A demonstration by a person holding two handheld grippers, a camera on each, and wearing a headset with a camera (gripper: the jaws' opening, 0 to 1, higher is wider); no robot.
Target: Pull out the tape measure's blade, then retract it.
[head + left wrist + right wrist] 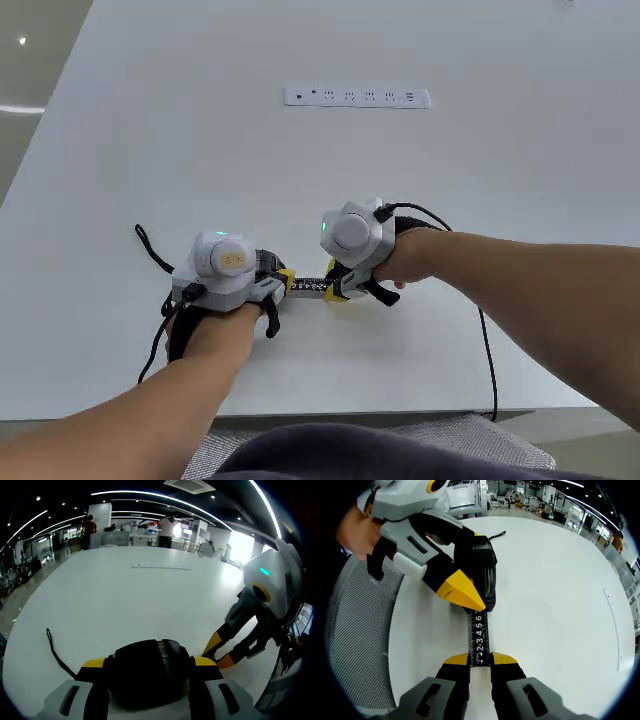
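A black tape measure case (149,672) sits between the yellow-tipped jaws of my left gripper (149,664), which is shut on it; the case also appears at the top of the right gripper view (482,575). A short length of black blade with white numbers (479,637) runs out of the case to my right gripper (480,659), shut on the blade's end. In the head view the left gripper (278,282) and right gripper (333,288) face each other close together, the blade (308,285) bridging them. The case's black wrist strap (150,250) trails left on the table.
A white round table (300,160) carries a white power strip (357,97) at its far side. A black cable (486,350) hangs from the right gripper over the near edge. A grey mesh chair seat (355,630) lies below. People stand in the background (167,530).
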